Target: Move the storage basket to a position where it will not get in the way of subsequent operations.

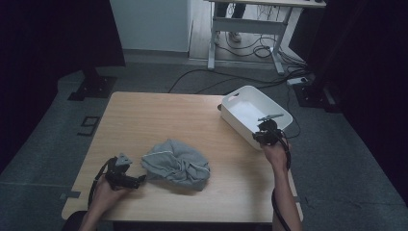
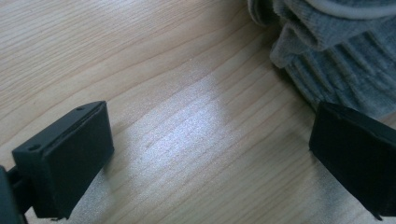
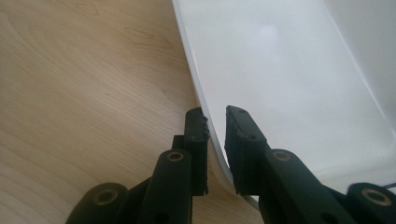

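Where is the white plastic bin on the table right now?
In the high view, the white plastic bin sits at the wooden table's far right corner; the right gripper straddles its near rim.

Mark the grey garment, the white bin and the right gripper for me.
grey garment [image 1: 177, 164]: high view, middle of the crumpled cloth.
white bin [image 1: 230, 99]: high view, far left rim.
right gripper [image 3: 215, 125]: right gripper view, between the fingers straddling the bin wall.

Count on my table:
1 grey cloth [image 1: 176, 164], 1 white bin [image 1: 255, 114], my 2 grippers: left [image 1: 139, 180], right [image 1: 264, 136].
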A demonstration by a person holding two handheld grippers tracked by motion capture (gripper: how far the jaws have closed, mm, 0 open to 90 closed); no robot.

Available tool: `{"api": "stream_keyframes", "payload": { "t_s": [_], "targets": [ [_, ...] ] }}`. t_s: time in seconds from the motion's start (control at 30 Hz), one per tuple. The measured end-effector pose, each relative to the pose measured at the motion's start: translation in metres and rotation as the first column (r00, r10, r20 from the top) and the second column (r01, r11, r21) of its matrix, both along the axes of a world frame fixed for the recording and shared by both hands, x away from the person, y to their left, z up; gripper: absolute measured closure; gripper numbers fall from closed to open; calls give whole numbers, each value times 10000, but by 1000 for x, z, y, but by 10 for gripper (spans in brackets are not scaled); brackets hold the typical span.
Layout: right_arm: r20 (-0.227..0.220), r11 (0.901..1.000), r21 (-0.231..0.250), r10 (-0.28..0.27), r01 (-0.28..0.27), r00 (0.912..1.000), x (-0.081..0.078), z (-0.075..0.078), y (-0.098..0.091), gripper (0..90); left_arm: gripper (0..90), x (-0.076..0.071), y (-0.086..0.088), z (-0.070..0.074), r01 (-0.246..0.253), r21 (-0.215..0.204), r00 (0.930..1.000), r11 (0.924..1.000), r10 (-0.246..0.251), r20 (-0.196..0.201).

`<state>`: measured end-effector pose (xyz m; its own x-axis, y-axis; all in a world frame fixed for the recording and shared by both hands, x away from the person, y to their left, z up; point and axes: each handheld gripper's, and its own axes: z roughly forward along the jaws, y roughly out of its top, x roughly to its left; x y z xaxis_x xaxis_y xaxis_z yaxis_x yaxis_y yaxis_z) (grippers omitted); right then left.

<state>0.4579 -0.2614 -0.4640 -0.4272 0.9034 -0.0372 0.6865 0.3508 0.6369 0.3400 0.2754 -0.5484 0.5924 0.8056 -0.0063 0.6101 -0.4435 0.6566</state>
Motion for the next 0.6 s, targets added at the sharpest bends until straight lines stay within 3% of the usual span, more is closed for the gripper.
{"api": "stream_keyframes", "payload": {
  "t_s": [0.33,0.6],
  "targets": [
    [29,9999,-46,-96,97,9999,1,0,-2,771,0,0,0,0,2,2,10000,10000,-2,0],
    [282,9997,177,-160,155,9995,-7,11,-5,487,0,0,0,0,3,4,10000,10000,-3,-1]
  ]
}}
